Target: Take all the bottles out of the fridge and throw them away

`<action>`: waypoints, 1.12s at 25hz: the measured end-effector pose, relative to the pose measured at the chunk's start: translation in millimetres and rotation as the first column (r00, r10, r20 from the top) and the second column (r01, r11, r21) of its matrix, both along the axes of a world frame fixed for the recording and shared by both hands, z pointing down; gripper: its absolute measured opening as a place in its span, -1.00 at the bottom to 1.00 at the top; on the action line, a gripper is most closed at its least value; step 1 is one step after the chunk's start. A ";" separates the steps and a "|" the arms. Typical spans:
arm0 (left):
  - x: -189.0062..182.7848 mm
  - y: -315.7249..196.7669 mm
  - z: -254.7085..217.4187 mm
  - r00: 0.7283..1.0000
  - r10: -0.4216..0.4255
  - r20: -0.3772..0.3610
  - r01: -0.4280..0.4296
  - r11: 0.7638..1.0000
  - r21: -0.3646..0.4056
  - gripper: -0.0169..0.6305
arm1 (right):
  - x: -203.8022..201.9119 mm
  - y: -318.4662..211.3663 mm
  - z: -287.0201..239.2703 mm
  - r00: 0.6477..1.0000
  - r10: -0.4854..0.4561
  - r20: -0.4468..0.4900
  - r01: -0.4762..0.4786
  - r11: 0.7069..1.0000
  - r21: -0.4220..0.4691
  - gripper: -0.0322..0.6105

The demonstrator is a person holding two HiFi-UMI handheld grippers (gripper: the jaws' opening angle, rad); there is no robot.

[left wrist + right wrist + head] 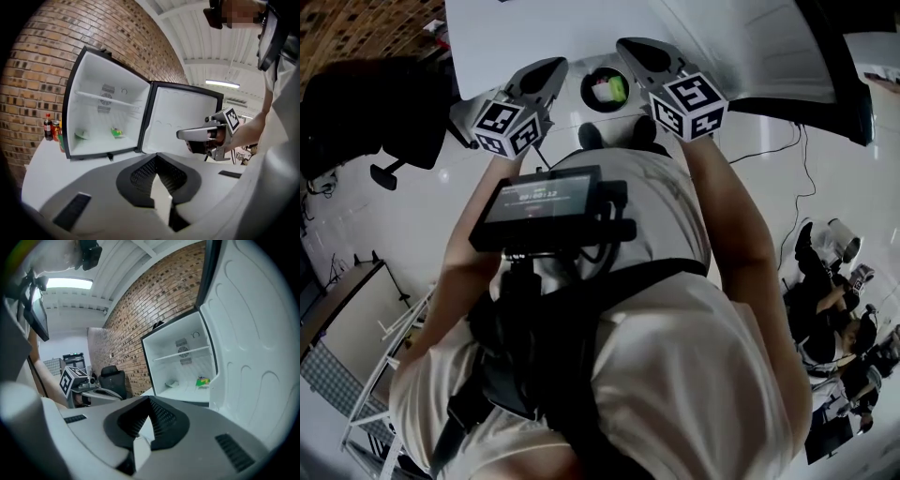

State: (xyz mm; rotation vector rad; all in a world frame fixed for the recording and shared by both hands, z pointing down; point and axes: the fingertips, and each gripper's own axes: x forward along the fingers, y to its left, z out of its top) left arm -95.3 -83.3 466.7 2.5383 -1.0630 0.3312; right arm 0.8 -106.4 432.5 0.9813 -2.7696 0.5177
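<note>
1. Far left, small bottles (48,126) stand upright on the white table (42,168), just outside the fridge's left wall. One is dark with a red cap. I judge them light, smooth, round and likely slippery plastic. I would take one across the middle of its body, squeezing gently.
2. The fridge (77,84) stands open. I see no bottle inside, only a pale item (82,134) and a green packet-like thing (116,132) on its floor, both too small to name.
3. My left claw (157,164) has its jaws pressed together on nothing.
4. Below and between both claws sits a round bin (584,91) holding green and pink things.
5. My right claw (149,404) looks pinched together too, and empty. Both claws must open wide before any grab.
</note>
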 end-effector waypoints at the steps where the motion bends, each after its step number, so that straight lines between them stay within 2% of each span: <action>1: -1.6 -4.2 -11.9 1.000 -0.011 -0.014 0.011 1.000 0.023 -0.94 | -0.6 -6.5 -8.6 1.000 -0.007 0.007 0.007 1.000 0.018 -0.92; 6: -9.0 -17.3 -63.9 0.994 -0.063 -0.085 0.073 0.989 0.126 -0.95 | -7.3 -21.9 -51.9 0.996 -0.071 0.056 0.065 0.993 0.102 -0.92; 10: -15.9 -19.9 -83.5 0.988 -0.089 -0.129 0.110 0.980 0.166 -0.95 | -18.4 -17.7 -68.4 0.991 -0.112 0.070 0.101 0.984 0.150 -0.92; 17: -13.9 -21.3 -88.4 0.987 -0.081 -0.136 0.106 0.976 0.190 -0.95 | -31.0 -6.8 -71.3 0.985 -0.157 0.073 0.144 0.976 0.163 -0.92; 28: 3.9 -25.3 -93.7 0.991 -0.040 -0.131 0.065 0.979 0.192 -0.94 | -26.5 -5.8 -78.6 0.986 -0.146 0.074 0.132 0.976 0.173 -0.92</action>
